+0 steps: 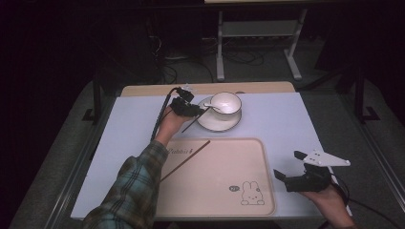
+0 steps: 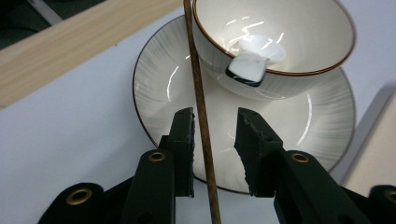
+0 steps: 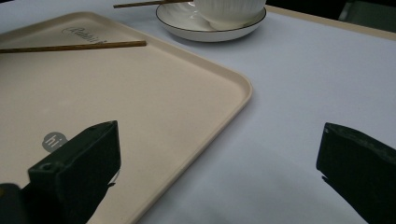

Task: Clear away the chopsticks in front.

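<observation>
Dim surroundings frame a pale surface (image 1: 119, 124) that carries a beige tray (image 1: 267, 191), a saucer (image 1: 224, 125) and a bowl (image 1: 225, 104) standing on the saucer with a white spoon (image 2: 254, 63) resting inside it. The work in hand appears to be moving a pair of chopsticks onto the tray. One chopstick (image 1: 185, 160) already lies diagonally on the tray, near its upper left corner, so that part reads as done. The second chopstick (image 2: 201, 121) rests across the rim of the saucer, beside the bowl, and is not yet lifted; its pickup and placement on the tray remain. The left gripper (image 2: 215, 149) is at the saucer, with the second chopstick running lengthwise between its fingers (image 2: 184, 140). These fingers stand partly apart: the stick lies close to, possibly touching, the one on the left of the left gripper view, while a clear gap remains to the other, so no clamp is established. The right gripper (image 1: 290, 168) hovers at the right edge of the tray, well apart from the saucer. Its fingers (image 3: 88, 154) are spread wide, with nothing between them and no contact with the tray or surface.
</observation>
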Demonstrator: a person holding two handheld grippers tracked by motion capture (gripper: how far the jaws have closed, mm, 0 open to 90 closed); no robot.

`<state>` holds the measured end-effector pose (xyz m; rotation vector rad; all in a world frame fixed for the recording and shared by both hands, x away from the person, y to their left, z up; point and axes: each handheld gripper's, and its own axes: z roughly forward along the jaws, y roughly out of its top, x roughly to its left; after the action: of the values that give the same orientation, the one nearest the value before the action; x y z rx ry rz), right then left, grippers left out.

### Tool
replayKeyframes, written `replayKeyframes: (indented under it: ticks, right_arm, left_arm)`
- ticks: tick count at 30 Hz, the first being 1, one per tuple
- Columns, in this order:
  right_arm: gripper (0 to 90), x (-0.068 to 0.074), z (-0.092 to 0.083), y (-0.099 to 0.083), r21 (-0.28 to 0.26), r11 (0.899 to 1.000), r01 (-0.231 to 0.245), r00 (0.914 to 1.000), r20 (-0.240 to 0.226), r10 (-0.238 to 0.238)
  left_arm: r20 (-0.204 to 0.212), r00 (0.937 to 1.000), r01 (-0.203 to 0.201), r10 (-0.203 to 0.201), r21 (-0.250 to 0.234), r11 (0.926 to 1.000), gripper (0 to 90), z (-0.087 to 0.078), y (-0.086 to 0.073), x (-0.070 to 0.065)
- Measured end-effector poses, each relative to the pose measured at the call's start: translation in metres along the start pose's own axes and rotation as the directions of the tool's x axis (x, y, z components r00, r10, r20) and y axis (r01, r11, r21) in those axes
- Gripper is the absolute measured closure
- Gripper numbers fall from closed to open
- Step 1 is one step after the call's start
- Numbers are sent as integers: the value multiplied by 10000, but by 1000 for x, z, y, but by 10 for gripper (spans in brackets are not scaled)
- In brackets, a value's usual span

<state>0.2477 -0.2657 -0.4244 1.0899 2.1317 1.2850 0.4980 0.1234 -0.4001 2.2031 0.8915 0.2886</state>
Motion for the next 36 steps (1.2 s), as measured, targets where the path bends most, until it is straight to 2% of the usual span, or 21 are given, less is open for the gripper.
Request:
replayKeyframes:
  ticks: [4,10,11,19,20,22,27,36]
  right_arm:
    - [0,0,1,0,16,10000,43,10000,-30,-43]
    - [0,0,1,0,8,10000,56,10000,-39,-56]
    - [0,0,1,0,8,10000,33,10000,-44,-33]
    - [0,-2,0,0,-33,10000,-50,10000,-59,50]
    - [0,-2,0,0,-34,10000,-54,10000,-63,53]
    - [0,-2,0,0,-20,10000,-44,10000,-66,44]
    - [0,-1,0,0,-20,10000,-34,10000,-59,34]
    - [0,-2,0,0,-32,10000,-21,10000,-82,21]
  left_arm:
    - [-76,9999,-111,112,192,9998,713,13,-1,0]
    - [-52,9999,90,-88,316,9995,755,26,-4,1]
    - [-178,9998,15,-8,396,9992,760,28,-4,0]
    - [-420,9988,278,-264,341,9990,829,33,-5,0]
    - [-526,9983,288,-268,360,9989,834,33,-5,1]
    - [-500,9978,458,-444,275,9986,841,32,-5,2]
    - [-544,9968,596,-592,57,9982,844,27,-4,6]
    - [-664,9937,921,-908,167,9956,845,1,-9,15]
